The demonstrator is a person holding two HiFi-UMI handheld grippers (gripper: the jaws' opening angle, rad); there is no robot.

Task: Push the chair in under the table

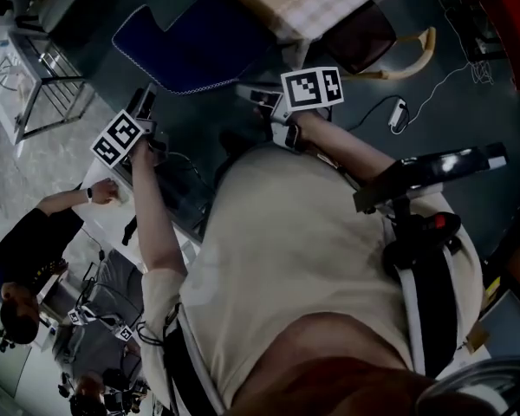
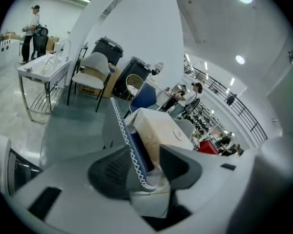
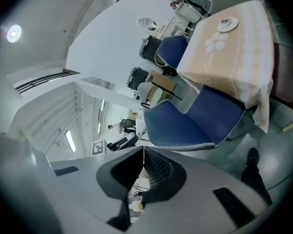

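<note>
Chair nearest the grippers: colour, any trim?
Dark blue chair, with white zigzag stitching along its rim. Clearest in the right gripper view.

chair (image 2: 139,149) between parted fingers (image 2: 112,172), table (image 2: 161,128) beyond

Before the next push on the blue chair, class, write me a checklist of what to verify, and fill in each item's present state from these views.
1. Chair under the table: not ok. The blue chair stands out beside the corner of the table.
2. Left gripper hold: not ok. Its fingers stand apart, with the chair's stitched edge between them, unclamped.
3. Right gripper ready to push: ok. Its fingers are shut and empty, and the chair is just ahead.
4. Floor under the table: cannot tell. The cloth hides it.
5. Loose things nearby: not ok. A white cable lies on the floor, to the right in the head view.
</note>
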